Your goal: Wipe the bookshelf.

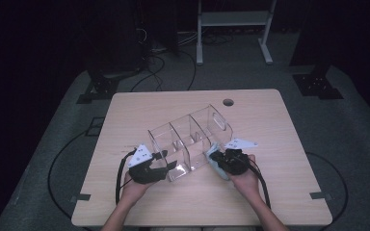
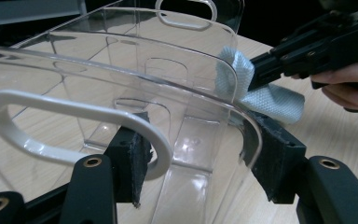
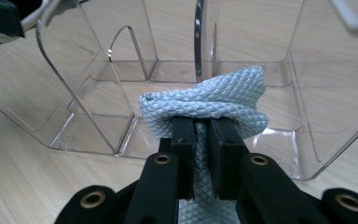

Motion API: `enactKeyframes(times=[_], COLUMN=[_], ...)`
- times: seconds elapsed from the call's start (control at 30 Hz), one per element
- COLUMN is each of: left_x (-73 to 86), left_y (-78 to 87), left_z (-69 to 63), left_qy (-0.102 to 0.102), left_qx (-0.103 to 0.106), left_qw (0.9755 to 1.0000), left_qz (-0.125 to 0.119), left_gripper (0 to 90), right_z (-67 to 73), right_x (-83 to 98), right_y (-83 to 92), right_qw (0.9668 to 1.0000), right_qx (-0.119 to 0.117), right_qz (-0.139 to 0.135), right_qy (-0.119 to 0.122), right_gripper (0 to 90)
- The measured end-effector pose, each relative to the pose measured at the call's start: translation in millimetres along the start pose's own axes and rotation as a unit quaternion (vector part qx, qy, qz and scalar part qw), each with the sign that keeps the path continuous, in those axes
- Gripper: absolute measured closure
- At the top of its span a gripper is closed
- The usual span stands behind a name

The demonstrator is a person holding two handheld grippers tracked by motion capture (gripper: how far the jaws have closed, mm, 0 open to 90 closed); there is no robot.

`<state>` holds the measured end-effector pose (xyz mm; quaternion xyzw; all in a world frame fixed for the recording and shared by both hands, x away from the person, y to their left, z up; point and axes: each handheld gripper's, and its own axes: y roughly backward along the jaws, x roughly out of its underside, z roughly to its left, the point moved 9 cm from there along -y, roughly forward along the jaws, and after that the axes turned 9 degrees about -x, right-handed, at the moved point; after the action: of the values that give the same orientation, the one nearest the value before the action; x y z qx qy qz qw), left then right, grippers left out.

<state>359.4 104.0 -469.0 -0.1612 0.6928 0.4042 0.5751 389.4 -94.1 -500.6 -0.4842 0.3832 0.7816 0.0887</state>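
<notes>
A clear plastic organizer [image 1: 188, 137] with several compartments and a handle slot in each end lies across the middle of the table. My left gripper [image 1: 168, 166] straddles its near corner: in the left gripper view [image 2: 200, 144] one pad sits behind the white-edged handle slot and the other outside the side wall, and neither pad clearly presses on the organizer [image 2: 121, 60]. My right gripper [image 3: 201, 123] is shut on a bunched blue-grey cloth [image 3: 205, 100], held against the organizer's [image 3: 98, 93] outer side wall. From the left gripper view the cloth [image 2: 270, 100] touches that wall.
The wooden table [image 1: 270, 125] has a round cable hole [image 1: 228, 102] near its far edge. Black cables trail on the carpet around it, and a white metal frame [image 1: 233, 29] stands behind on the floor.
</notes>
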Motion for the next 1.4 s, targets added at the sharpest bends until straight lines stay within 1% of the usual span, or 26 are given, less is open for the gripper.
enactKeyframes(times=[0.1, 0.17, 0.2, 0.23, 0.3, 0.47, 0.53, 0.6, 0.67, 0.73, 0.77, 0.87, 0.93, 1.0, 1.13, 1.2, 1.27, 1.33, 1.4], left_x=[-0.1, -0.6, -0.6, -0.4, -0.3, -0.3, -0.3, -0.4, -0.6, -0.6, -0.6, -1.0, -1.1, -1.1, -0.9, -1.1, -1.1, -1.2, -1.2], left_y=[3.2, 2.9, 2.8, 2.9, 3.0, 2.4, 2.3, 2.1, 1.5, 1.3, 1.0, 0.0, -0.7, -1.0, -0.7, -0.8, -1.0, -1.4, -1.8], left_z=[2.6, 3.3, 3.2, 3.3, 3.5, 3.0, 3.1, 2.9, 2.1, 1.6, 1.2, 0.4, -0.4, -0.7, -1.3, -1.2, -1.4, -1.7, -2.3], left_qy=[0.005, 0.003, 0.002, 0.001, 0.001, 0.0, -0.001, 0.0, 0.0, 0.0, 0.0, 0.001, 0.001, 0.001, -0.001, 0.0, 0.001, 0.003, 0.003], left_qx=[0.0, 0.001, 0.001, 0.002, 0.004, 0.004, 0.004, 0.003, 0.004, 0.004, 0.004, 0.005, 0.003, 0.002, 0.002, 0.002, 0.001, 0.0, 0.0], left_qw=[1.0, 1.0, 1.0, 1.0, 1.0, 1.0, 1.0, 1.0, 1.0, 1.0, 1.0, 1.0, 1.0, 1.0, 1.0, 1.0, 1.0, 0.9999, 0.9999], left_qz=[-0.003, -0.002, -0.002, -0.003, -0.004, -0.006, -0.007, -0.007, -0.008, -0.007, -0.007, -0.008, -0.008, -0.008, -0.007, -0.007, -0.008, -0.01, -0.011], left_gripper=[46.0, 47.0, 47.2, 47.3, 47.4, 47.4, 47.4, 47.5, 47.5, 47.5, 47.5, 47.4, 47.4, 47.4, 47.4, 47.4, 47.4, 47.4, 47.5], right_z=[-3.4, -6.2, -7.4, -8.2, -7.2, -3.6, -4.8, -8.6, -11.4, -10.5, -9.6, -5.1, -5.0, -7.4, -14.4, -12.8, -7.6, 1.6, 13.7], right_x=[10.8, 22.1, 27.9, 29.6, 27.2, 6.8, 8.9, 19.2, 27.6, 28.0, 23.4, 2.8, -0.6, 4.3, 24.9, 23.5, 11.7, -0.7, -6.2], right_y=[-7.0, -14.7, -18.4, -19.6, -18.1, -5.2, -6.5, -13.4, -19.1, -18.9, -15.7, -1.6, 0.4, -3.4, -17.3, -16.2, -8.2, 0.4, 3.3], right_qw=[0.9999, 0.9995, 0.9991, 0.999, 0.9992, 1.0, 1.0, 0.9997, 0.9992, 0.9991, 0.9994, 1.0, 1.0, 1.0, 0.9994, 0.9994, 0.9999, 0.9999, 0.9996], right_qx=[0.0, 0.003, 0.001, 0.001, 0.0, 0.0, -0.001, 0.001, -0.001, 0.001, 0.0, 0.0, 0.001, -0.001, -0.002, 0.002, 0.0, -0.008, -0.021], right_qz=[0.012, 0.03, 0.039, 0.042, 0.038, 0.006, 0.008, 0.024, 0.035, 0.039, 0.032, -0.001, -0.006, -0.003, 0.029, 0.031, 0.011, -0.009, -0.017], right_qy=[-0.005, -0.008, -0.014, -0.015, -0.014, -0.002, -0.004, -0.009, -0.018, -0.018, -0.012, -0.002, -0.001, -0.006, -0.02, -0.015, -0.008, 0.001, 0.011], right_gripper=[81.1, 81.2, 81.1, 81.1, 81.1, 81.1, 81.1, 81.1, 81.1, 81.1, 81.1, 81.1, 81.0, 81.0, 81.0, 81.1, 81.1, 81.0, 80.9])
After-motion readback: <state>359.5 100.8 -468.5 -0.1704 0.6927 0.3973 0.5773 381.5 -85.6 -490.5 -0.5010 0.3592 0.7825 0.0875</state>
